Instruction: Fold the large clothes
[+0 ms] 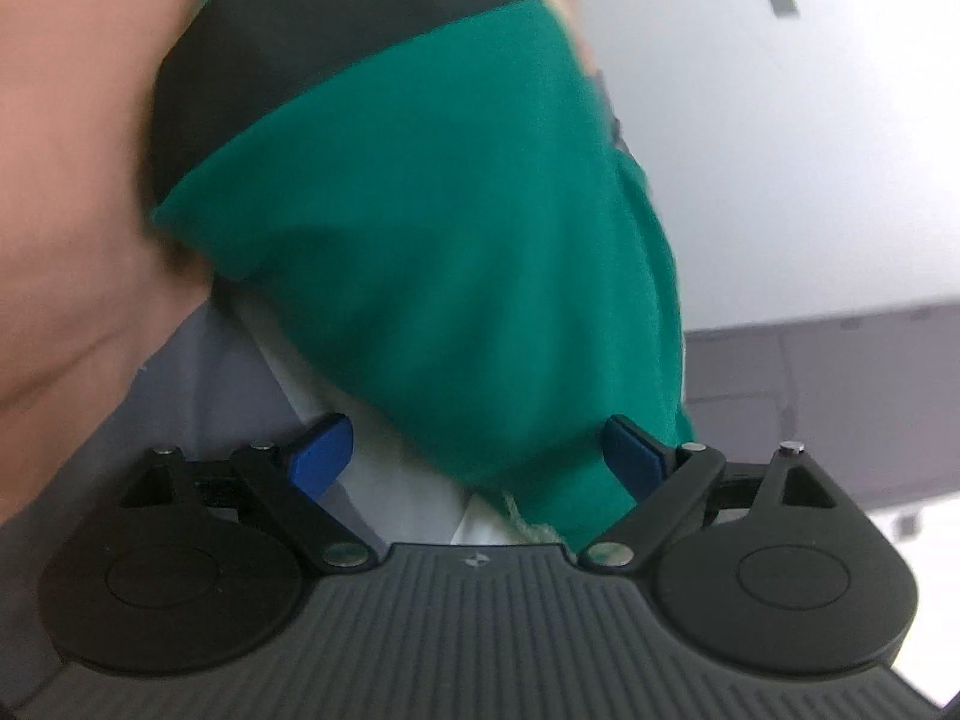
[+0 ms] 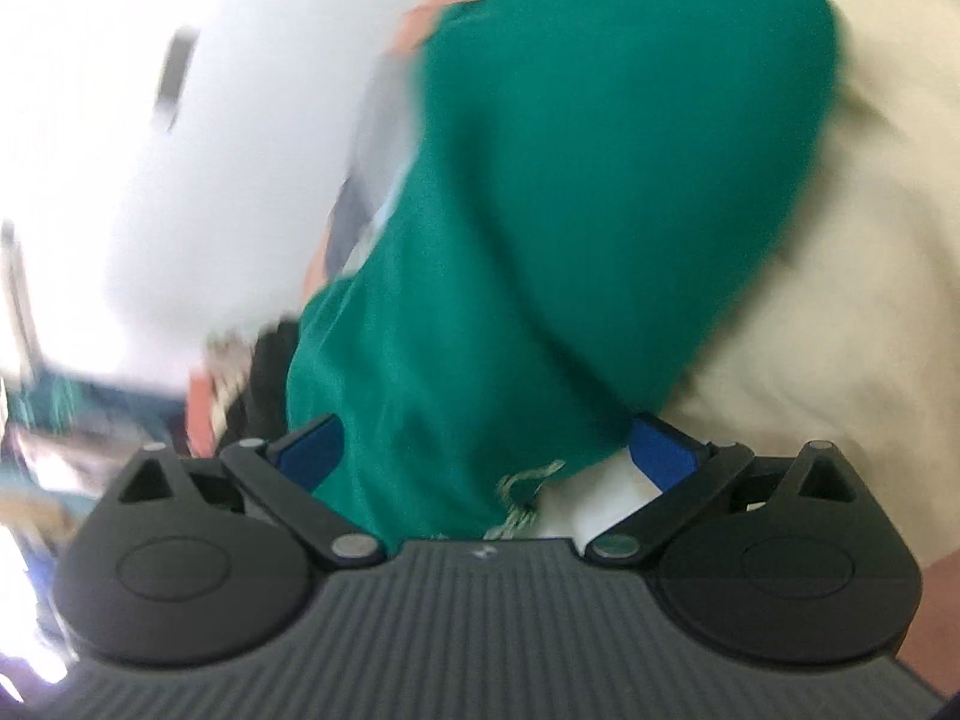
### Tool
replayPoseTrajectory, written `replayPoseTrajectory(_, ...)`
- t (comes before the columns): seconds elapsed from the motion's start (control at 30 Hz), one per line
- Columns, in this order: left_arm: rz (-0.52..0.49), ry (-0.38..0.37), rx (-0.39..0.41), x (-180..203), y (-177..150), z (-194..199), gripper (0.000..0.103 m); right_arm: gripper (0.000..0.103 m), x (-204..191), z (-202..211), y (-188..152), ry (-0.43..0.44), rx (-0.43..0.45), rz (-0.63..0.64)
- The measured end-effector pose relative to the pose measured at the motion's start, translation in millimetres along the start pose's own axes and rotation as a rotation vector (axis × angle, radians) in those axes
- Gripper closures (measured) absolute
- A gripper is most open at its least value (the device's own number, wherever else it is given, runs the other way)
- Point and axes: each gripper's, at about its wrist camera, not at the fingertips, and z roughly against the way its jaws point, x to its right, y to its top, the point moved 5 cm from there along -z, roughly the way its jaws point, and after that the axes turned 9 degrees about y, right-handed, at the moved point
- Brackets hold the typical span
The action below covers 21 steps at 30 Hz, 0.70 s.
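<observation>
- The left gripper [image 1: 480, 450], a black two-finger tool with blue pads [image 1: 321, 450], is seen with its jaws spread wide; a fold of the green knitted garment with a black band [image 1: 432, 192] hangs between the pads, yet neither pad is seen pressing on it.
- The garment fills the middle of the left wrist view, its frayed pale edge [image 1: 528, 519] lying just in front of the gripper body.
- White cloth [image 1: 396, 480] is seen under the garment near the left pad, and a pink-toned blurred surface [image 1: 72, 180] takes up the far left.
- The right gripper [image 2: 489, 450] is likewise held wide open — green fabric [image 2: 570, 180] drapes between its blue pads [image 2: 663, 450], closest to the left one, without being clamped.
- In the right wrist view a cream-coloured cloth [image 2: 870, 300] lies to the right of the garment, touching it.
- Both views are blurred, so finer detail cannot be told.
</observation>
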Motion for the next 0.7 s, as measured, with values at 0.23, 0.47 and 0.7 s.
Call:
replayPoseTrajectory(0.23,0.134,-0.113,0.118,-12.6,21.8,-0.8,0.012,0.000,13.4,-14.6,14.9,0.033,0.105,-0.086)
replayPoseTrajectory(0.47,0.102,-0.080,0.160,-7.6,20.5,-1.8,0.039,0.026,3.5,-34.5,24.3,-0.010,0.124,0.054)
replayPoseTrajectory(0.7,-0.012,-0.064,0.251,9.5,13.1,27.3,0.074,0.063,-16.6,-21.0,33.8,0.018,0.121,0.186)
